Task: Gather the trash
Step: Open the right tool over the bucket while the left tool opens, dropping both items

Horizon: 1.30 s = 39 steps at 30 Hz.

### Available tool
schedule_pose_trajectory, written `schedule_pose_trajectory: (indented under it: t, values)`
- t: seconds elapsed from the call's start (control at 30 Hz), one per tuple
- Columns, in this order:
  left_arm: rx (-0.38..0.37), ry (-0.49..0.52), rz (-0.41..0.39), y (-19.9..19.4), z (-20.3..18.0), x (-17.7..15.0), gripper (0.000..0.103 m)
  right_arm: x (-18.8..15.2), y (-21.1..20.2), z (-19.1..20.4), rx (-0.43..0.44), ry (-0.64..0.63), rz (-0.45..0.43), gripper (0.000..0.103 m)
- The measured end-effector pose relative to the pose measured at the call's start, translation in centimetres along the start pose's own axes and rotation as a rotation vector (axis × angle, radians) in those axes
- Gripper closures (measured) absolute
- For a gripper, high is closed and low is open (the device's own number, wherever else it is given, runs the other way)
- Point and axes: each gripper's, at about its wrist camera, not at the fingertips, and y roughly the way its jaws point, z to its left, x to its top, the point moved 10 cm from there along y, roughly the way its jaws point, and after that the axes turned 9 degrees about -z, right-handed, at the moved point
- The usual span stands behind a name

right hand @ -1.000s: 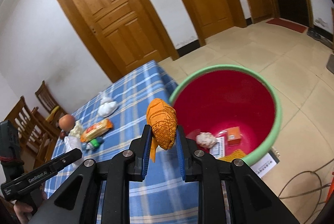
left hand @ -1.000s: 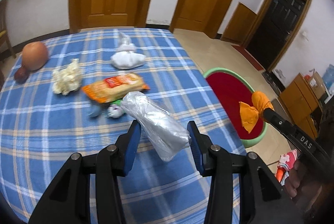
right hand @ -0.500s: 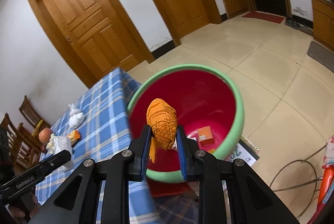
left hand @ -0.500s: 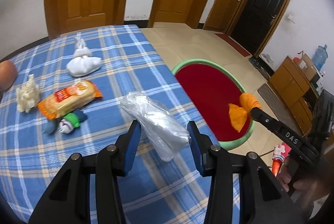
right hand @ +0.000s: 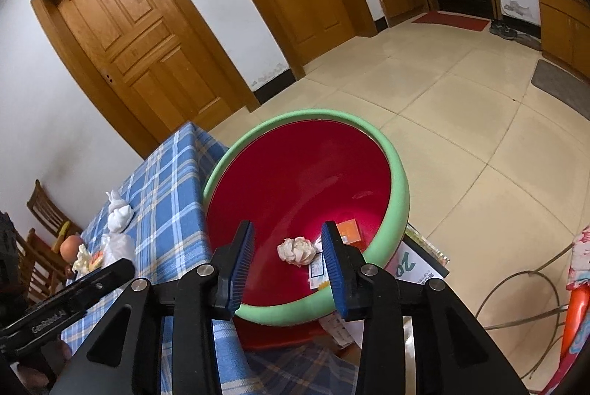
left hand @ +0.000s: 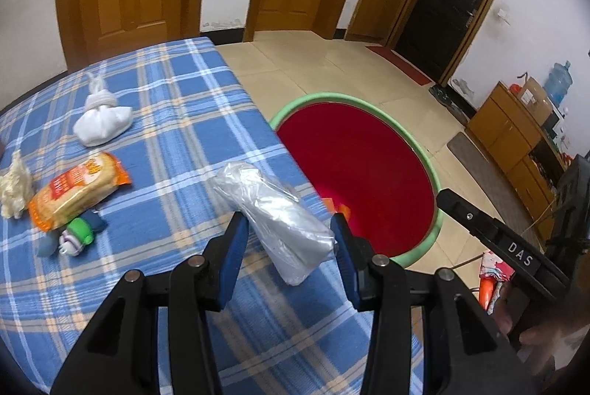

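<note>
One crinkly plastic bag [left hand: 273,218], gripper-clamped.

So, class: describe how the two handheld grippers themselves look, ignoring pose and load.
Both the left gripper and the right gripper have black angular frames, silver bolts and blue ribbed fingers. White lettering "DAS" marks the right gripper's side; the left's reads roughly "GenRobot.AI".

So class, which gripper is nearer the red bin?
Right. The right gripper hangs open directly above the red bin; the left gripper, holding the plastic bag, is over the table beside it.
</note>
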Motion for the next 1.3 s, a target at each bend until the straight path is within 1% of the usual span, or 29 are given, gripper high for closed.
schedule_pose_trajectory:
  t: [0.2,0.37,0.5,0.57,0.73,0.97,1.0,1.07,1.13,1.23,1.3]
  values:
    - [-0.026,0.047,0.014,1.6,-2.2,0.3,0.057,0.3,-0.3,-0.7,-0.002,0.014,-0.011,0.064]
    - [-0.046,0.099,0.007,3.0,-4.2,1.0,0.057,0.5,-0.3,-1.6,-0.012,0.028,-0.019,0.064]
    - [-0.054,0.111,0.019,3.9,-5.0,1.2,0.056,0.5,-0.1,-2.4,-0.020,0.044,-0.016,0.064]
    - [-0.048,0.112,0.025,4.1,-5.1,1.1,0.048,0.5,0.0,-2.7,-0.024,0.049,-0.016,0.064]
    - [-0.028,0.114,0.035,4.2,-4.6,0.7,0.048,0.5,0.1,-3.4,-0.025,0.064,-0.015,0.064]
    - [0.012,0.085,0.077,4.3,-2.7,-1.2,0.048,0.3,0.2,-3.5,-0.009,0.069,-0.007,0.064]
    - [0.013,0.080,0.084,4.3,-2.6,-1.4,0.049,0.3,0.1,-3.5,-0.008,0.069,-0.007,0.064]
    - [0.006,0.069,0.101,4.5,-2.3,-1.9,0.065,0.3,0.1,-3.5,-0.007,0.071,-0.008,0.064]
    - [0.007,0.076,0.095,4.3,-2.3,-1.8,0.069,0.3,0.1,-3.5,-0.005,0.071,-0.008,0.064]
    - [-0.010,0.073,0.096,4.4,-2.7,-1.8,0.070,0.4,0.1,-3.4,-0.003,0.070,-0.009,0.064]
    - [-0.015,0.089,0.087,4.6,-3.3,-1.4,0.070,0.4,0.1,-3.4,-0.003,0.070,-0.012,0.064]
